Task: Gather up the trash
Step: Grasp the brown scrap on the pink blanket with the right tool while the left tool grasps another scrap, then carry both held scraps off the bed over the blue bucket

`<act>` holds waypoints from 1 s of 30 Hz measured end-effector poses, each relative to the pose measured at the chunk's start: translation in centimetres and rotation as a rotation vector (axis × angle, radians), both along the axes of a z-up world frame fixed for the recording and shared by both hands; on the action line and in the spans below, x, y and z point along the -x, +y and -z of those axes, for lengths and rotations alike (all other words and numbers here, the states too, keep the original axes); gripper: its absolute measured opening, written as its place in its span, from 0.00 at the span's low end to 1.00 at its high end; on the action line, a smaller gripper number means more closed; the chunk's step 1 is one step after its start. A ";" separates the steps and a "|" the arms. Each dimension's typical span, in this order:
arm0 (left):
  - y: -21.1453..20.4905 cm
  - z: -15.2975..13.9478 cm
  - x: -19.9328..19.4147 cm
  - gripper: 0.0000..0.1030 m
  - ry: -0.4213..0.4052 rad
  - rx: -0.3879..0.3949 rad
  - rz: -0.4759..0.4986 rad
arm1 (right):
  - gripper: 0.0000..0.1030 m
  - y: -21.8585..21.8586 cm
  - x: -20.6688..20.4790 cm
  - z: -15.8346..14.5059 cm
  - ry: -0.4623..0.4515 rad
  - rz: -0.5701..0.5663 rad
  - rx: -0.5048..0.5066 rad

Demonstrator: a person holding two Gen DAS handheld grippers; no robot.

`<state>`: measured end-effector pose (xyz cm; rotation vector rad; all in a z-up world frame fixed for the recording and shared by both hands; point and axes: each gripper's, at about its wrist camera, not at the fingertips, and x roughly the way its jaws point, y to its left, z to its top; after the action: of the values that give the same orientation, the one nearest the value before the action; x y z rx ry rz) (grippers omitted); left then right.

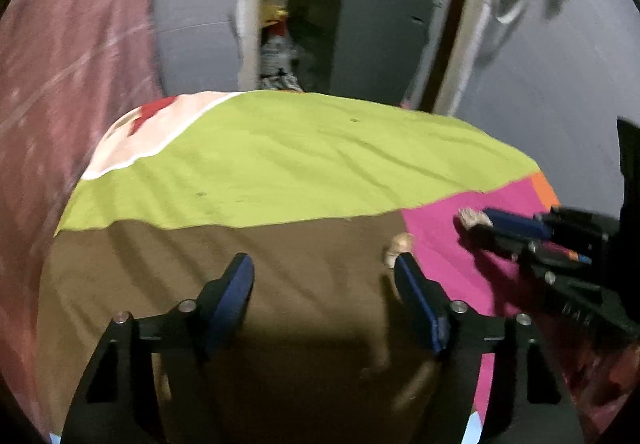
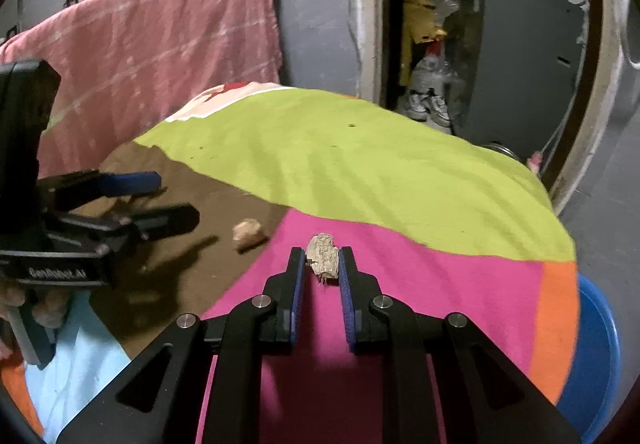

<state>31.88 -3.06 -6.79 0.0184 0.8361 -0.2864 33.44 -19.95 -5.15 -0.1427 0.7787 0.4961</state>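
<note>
From the left wrist view, the left gripper [image 1: 324, 276] hangs over the brown patch of a many-coloured sheet [image 1: 280, 159] that covers the surface, its jaws spread with nothing between them. A small tan wad [image 1: 400, 246] lies on the sheet right at the tip of its right finger, near where brown meets pink; the blur hides whether the two touch. Further right, the right gripper [image 1: 476, 222] reaches in over the pink patch, pressed together on a pale scrap [image 1: 470, 217] at its tips. A pink cloth [image 1: 68, 55] hangs at the left.

From the right wrist view, the right gripper [image 2: 323, 258] pinches the scrap [image 2: 322, 256], a crumpled bit of greyish paper, between its blue pads, low over the pink patch. The wad [image 2: 249, 234] sits on the brown patch just left of it, apart from the left gripper [image 2: 176, 199], which comes in from the left edge with its jaws apart and a hand [image 2: 24, 304] under its body. A blue tub [image 2: 592, 356] shows past the right edge of the surface
</note>
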 end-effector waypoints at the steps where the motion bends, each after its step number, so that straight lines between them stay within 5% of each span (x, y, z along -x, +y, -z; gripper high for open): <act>1: -0.7 0.1 -0.1 0.63 0.003 -0.013 0.019 | 0.14 -0.3 0.1 -0.1 -0.003 0.007 -0.003; 8: -3.2 0.8 -1.6 0.41 0.050 -0.025 0.079 | 0.14 -2.3 0.6 -0.5 -0.020 0.039 -0.037; 13: -4.9 1.3 -2.4 0.15 0.082 -0.059 0.083 | 0.14 -3.3 1.1 -0.7 -0.033 0.050 -0.056; 21: -5.5 0.6 -1.5 0.13 0.050 -0.021 0.049 | 0.14 -5.3 2.6 -1.9 -0.092 0.078 -0.120; 30: -7.9 -4.4 2.6 0.13 -0.189 0.154 0.006 | 0.14 -9.4 6.6 -6.0 -0.318 0.152 -0.195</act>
<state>29.31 -10.92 -2.35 -0.0946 0.6250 -0.3480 26.80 -29.35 0.82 0.0191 0.4230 0.3901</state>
